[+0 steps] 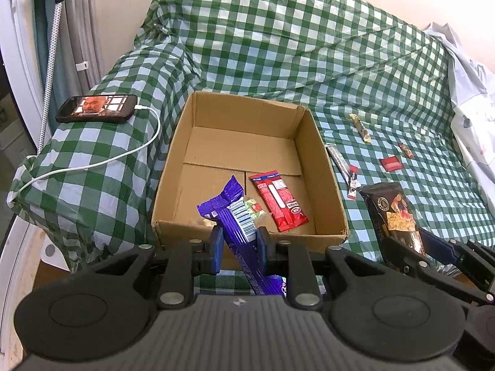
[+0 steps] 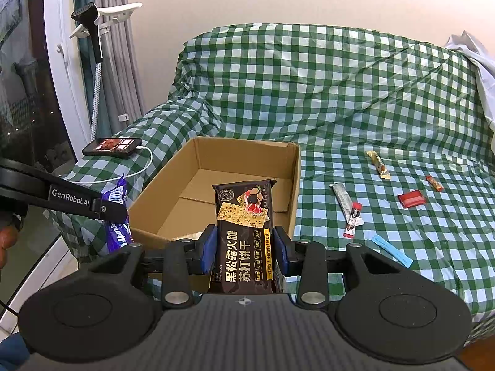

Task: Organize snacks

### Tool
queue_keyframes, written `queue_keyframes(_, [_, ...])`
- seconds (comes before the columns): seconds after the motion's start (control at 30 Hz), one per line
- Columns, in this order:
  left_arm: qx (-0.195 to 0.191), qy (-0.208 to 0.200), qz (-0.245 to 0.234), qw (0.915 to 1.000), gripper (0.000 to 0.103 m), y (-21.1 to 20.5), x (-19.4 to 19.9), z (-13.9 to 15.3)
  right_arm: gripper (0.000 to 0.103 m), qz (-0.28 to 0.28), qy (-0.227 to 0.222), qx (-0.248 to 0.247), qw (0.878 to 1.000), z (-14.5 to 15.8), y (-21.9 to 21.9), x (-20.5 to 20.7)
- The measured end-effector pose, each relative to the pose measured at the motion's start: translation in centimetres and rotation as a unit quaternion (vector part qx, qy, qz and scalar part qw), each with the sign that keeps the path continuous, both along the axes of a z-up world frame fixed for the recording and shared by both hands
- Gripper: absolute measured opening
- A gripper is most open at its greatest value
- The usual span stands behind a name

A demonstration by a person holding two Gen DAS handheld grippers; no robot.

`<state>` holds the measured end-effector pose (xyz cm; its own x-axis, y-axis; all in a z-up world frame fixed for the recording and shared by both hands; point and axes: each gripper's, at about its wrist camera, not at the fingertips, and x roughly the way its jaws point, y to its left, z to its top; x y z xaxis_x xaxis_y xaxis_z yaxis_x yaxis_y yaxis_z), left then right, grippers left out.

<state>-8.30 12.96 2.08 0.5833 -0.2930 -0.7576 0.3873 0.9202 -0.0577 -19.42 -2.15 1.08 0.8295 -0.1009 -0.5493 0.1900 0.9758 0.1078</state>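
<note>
At the far left a phone (image 1: 96, 108) lies on the checked cover of the armrest with its white cable (image 1: 102, 162) trailing toward the near side, no part of the sorting. Just right of it stands the open cardboard box (image 1: 247, 167), and inside, near its front wall, lie a red wafer packet (image 1: 278, 199) and a small green-and-white sweet (image 1: 255, 209). The left gripper (image 1: 238, 247) hovers at the box's near rim, its jaws clenched on a long purple chocolate bar (image 1: 236, 213) whose far end already leans over the rim. To the right, the right gripper (image 2: 244, 247) is likewise clamped on a dark cracker packet (image 2: 244, 216), held upright just short of the box's near right corner. So the step in hand appears to be delivery: both snacks are carried and neither is yet in the box. The next move probably calls for easing each packet forward past the rim, lowering it beside the snacks already inside, then letting go. Further right on the checked cover (image 2: 402, 108), a grey stick sachet (image 2: 342, 198), a red-and-white sachet (image 2: 352, 219), a blue strip (image 2: 391, 250), a gold bar (image 2: 379, 164), a small red packet (image 2: 411, 199) and a tiny red sweet (image 2: 434, 183) remain to be gathered.
</note>
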Motion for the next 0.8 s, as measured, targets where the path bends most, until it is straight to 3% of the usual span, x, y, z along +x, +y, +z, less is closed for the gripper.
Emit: queue_keyframes(0.8, [0.000,0.003,-0.002,1.0000,0.025,-0.31,0.07,-0.30,0.041,0.000,0.003,0.000,1.000,-0.08,0.18,0.23])
